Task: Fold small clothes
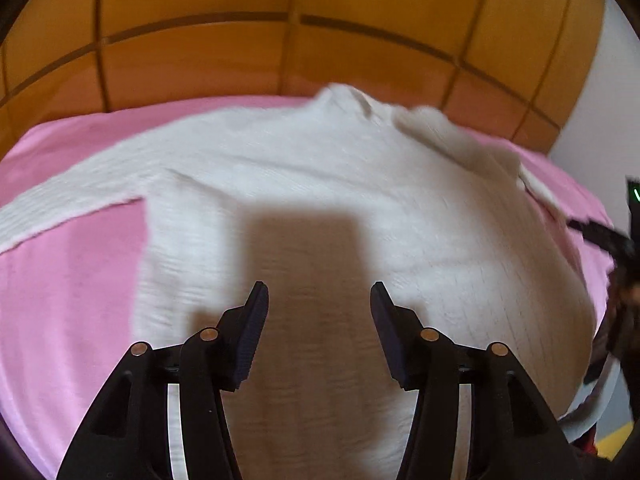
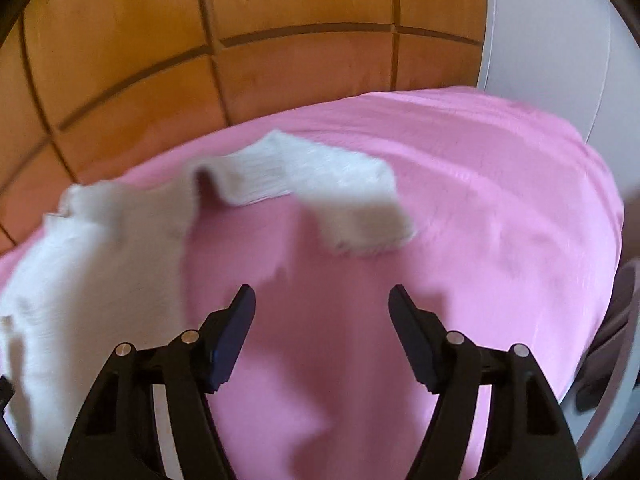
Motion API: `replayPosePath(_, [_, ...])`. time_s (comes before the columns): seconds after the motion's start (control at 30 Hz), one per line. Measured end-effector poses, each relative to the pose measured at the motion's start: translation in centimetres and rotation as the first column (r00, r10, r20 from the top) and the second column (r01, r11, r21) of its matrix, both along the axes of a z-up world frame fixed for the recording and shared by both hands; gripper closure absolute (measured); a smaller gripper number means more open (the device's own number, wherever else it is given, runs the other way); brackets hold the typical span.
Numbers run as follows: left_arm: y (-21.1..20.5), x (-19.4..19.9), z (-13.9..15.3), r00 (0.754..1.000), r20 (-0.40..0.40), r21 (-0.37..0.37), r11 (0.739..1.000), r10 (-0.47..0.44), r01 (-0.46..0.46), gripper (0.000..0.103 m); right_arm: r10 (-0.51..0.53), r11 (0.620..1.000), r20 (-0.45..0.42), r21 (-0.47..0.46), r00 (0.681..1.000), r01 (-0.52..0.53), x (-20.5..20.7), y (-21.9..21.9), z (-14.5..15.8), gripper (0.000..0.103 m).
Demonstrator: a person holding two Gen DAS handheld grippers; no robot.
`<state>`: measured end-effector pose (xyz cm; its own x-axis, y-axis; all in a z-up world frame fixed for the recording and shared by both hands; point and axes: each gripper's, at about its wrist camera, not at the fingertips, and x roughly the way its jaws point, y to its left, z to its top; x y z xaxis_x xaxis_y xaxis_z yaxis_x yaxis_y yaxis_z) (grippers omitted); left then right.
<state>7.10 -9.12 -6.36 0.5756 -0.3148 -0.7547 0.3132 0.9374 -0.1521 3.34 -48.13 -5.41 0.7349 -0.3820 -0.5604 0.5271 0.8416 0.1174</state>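
No readable text, label, brand or number appears in either view. A dark device (image 1: pixel 634 200) at the right edge shows one green mark, too cropped to read.

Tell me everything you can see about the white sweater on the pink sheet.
The white sweater is a ribbed knit with a raised collar, lying spread flat on the pink sheet. One sleeve stretches straight out to the side; the other sleeve is bent, its cuff doubled toward the body. The left gripper's shadow falls on its torso. Neither gripper touches it.
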Motion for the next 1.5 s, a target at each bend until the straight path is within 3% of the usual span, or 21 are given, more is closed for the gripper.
replayPosePath(0.1, [-0.3, 0.4, -1.1, 1.0, -0.019, 0.018, 1.0, 0.011, -0.011, 0.049, -0.012, 1.0, -0.033, -0.014, 0.999, 0.012, 3.1, -1.5, -0.4, 0.035])
replayPosePath(0.13, [-0.7, 0.9, -1.3, 1.0, -0.017, 0.016, 1.0, 0.022, -0.021, 0.043, -0.019, 1.0, -0.047, -0.011, 0.999, 0.018, 4.1, -1.9, -0.7, 0.039])
replayPosePath(0.2, [-1.2, 1.2, -2.0, 0.999, -0.009, 0.007, 0.999, 0.031, -0.031, 0.035, -0.036, 0.999, -0.072, -0.02, 0.997, 0.035, 5.4, -3.1, -1.2, 0.051])
replayPosePath(0.27, [-0.9, 1.6, -2.3, 0.999, 0.001, 0.01, 0.999, 0.033, -0.033, 0.029, -0.051, 0.998, -0.073, -0.03, 0.996, 0.048, 6.1, -3.8, -1.3, 0.08])
replayPosePath(0.33, [-1.0, 1.9, -2.5, 0.999, 0.019, 0.03, 0.999, 0.029, -0.03, 0.027, -0.047, 0.999, -0.068, -0.024, 0.997, 0.046, 6.2, -4.7, -0.8, 0.094])
replayPosePath(0.63, [-0.9, 2.1, -2.7, 0.999, 0.023, 0.013, 0.999, 0.035, -0.035, 0.021, -0.108, 0.989, 0.125, -0.089, 0.986, 0.12, -1.7, -8.5, 8.2, 0.096])
replayPosePath(0.83, [-0.8, 2.2, -2.7, 0.999, 0.023, 0.014, 0.999, 0.035, -0.036, 0.021, -0.264, 0.955, 0.112, -0.111, 0.958, 0.276, -3.3, -14.0, 11.1, 0.097])
replayPosePath(1.0, [-0.8, 2.2, -2.6, 0.999, 0.023, 0.017, 0.999, 0.036, -0.037, 0.021, -0.418, 0.899, -0.007, -0.148, 0.908, 0.413, -2.3, -19.7, 9.0, 0.097])
replayPosePath(1.1, [-0.7, 2.3, -2.6, 0.999, 0.022, 0.02, 0.999, 0.035, -0.036, 0.021, -0.509, 0.859, -0.095, -0.119, 0.856, 0.497, -2.5, -23.3, 5.6, 0.097])
replayPosePath(1.2, [-0.8, 2.6, -2.7, 0.999, 0.02, 0.025, 0.999, 0.032, -0.033, 0.02, -0.535, 0.845, -0.149, -0.069, 0.832, 0.531, -2.5, -24.9, 2.7, 0.097])
replayPosePath(1.3, [-0.7, 2.8, -2.7, 0.999, 0.013, 0.027, 0.999, 0.029, -0.029, 0.02, -0.513, 0.858, -0.172, -0.068, 0.841, 0.51, -1.6, -25.1, 1.1, 0.094])
replayPosePath(1.33, [-0.7, 2.9, -2.6, 1.0, 0.01, 0.026, 0.999, 0.029, -0.03, 0.02, -0.506, 0.862, -0.17, -0.066, 0.845, 0.503, -1.5, -24.9, 1.0, 0.086])
replayPosePath(1.37, [-0.7, 2.9, -2.5, 1.0, 0.006, 0.026, 0.999, 0.03, -0.03, 0.02, -0.502, 0.865, -0.154, -0.062, 0.851, 0.499, -1.7, -24.4, 1.1, 0.063])
replayPosePath(1.43, [-0.5, 3.0, -2.1, 1.0, -0.007, 0.026, 0.999, 0.029, -0.028, 0.02, -0.501, 0.865, -0.116, -0.067, 0.858, 0.497, -2.1, -23.1, 1.8, 0.03])
replayPosePath(1.5, [0.1, 2.9, -1.5, 0.999, -0.025, 0.003, 0.999, 0.039, -0.039, 0.02, -0.471, 0.881, -0.06, -0.088, 0.88, 0.465, -2.4, -20.9, 2.9, 0.031])
